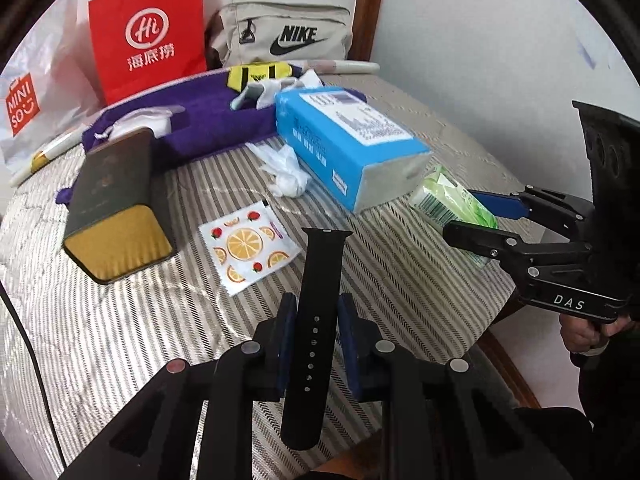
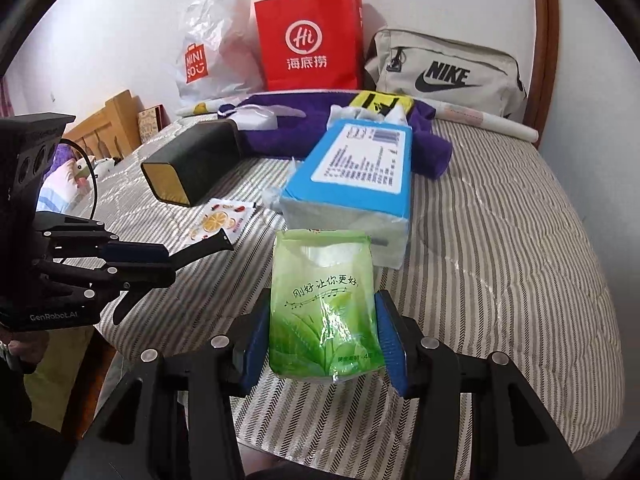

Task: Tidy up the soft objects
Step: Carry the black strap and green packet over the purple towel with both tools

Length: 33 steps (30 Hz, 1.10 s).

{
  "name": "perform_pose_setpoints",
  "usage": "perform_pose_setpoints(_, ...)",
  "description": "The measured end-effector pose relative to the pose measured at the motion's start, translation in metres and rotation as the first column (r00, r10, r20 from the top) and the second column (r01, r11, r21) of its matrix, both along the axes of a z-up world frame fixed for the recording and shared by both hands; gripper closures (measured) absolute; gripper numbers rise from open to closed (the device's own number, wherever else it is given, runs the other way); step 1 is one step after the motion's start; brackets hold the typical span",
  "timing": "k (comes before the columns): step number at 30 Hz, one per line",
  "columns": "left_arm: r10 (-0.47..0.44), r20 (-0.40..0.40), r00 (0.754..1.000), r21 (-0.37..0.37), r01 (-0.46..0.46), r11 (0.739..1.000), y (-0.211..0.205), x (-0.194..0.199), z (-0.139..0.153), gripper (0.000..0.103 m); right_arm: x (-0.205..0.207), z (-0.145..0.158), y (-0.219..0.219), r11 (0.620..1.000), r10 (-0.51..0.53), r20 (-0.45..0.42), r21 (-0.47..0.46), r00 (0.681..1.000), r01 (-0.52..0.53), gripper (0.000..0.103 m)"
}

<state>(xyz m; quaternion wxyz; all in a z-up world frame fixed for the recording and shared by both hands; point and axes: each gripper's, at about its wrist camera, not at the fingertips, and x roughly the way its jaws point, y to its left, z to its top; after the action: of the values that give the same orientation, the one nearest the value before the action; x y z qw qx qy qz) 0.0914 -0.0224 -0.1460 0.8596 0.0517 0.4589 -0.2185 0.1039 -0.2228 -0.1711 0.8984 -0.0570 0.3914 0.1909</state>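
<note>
We look down on a bed covered by a quilted spread (image 1: 120, 320) in grey and cream stripes, set against a pale wall with a dark wooden frame at the corner.

Our left gripper (image 1: 316, 340) tilts steeply downward above the bed. Its blue-padded jaws are almost closed on a black watch strap (image 1: 316, 280), a smooth rubbery band with a row of small holes, which sticks up and forward past the pads. The strap's lower end hangs below the jaws.

Our right gripper (image 2: 322, 340) also angles down, its jaws about half apart and pressed on both sides of a green tissue pack (image 2: 322, 300). The pack is soft, glossy plastic printed with leaves, raised clear of the spread. In the left view only one end of it shows beyond the right gripper's fingers, and a bit of the holding hand (image 1: 580, 334) appears at the edge.

Just behind the green pack lies a blue tissue pack (image 2: 352, 176), a larger plastic-wrapped brick with a white printed label. Left of it rest a flat sachet (image 1: 248, 246) patterned with oranges and strawberries, and a dark rectangular tin (image 1: 116, 208) with a gold end, lying on its side. A purple towel (image 1: 216, 120) is bunched farther back, partly hidden by the blue pack. Against the wall stand a red paper bag (image 2: 310, 36), a crinkled white plastic bag (image 2: 212, 48) and a beige pouch (image 2: 444, 68).
</note>
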Motion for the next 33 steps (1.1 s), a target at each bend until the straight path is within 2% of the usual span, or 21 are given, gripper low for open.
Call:
perform_pose_setpoints(16,0.163,0.054,0.985,-0.032,-0.161,0.986,0.040,0.033,0.043,0.083,0.012,0.044,0.000,1.000,0.014,0.074,-0.006,0.997,-0.013,0.054)
perform_pose_setpoints(33,0.240,0.070,0.968,-0.046,-0.237,0.970,0.066,0.101,0.071,0.083,0.075,0.082,0.017,1.000,0.030,0.126,0.006,0.992,-0.031,0.054)
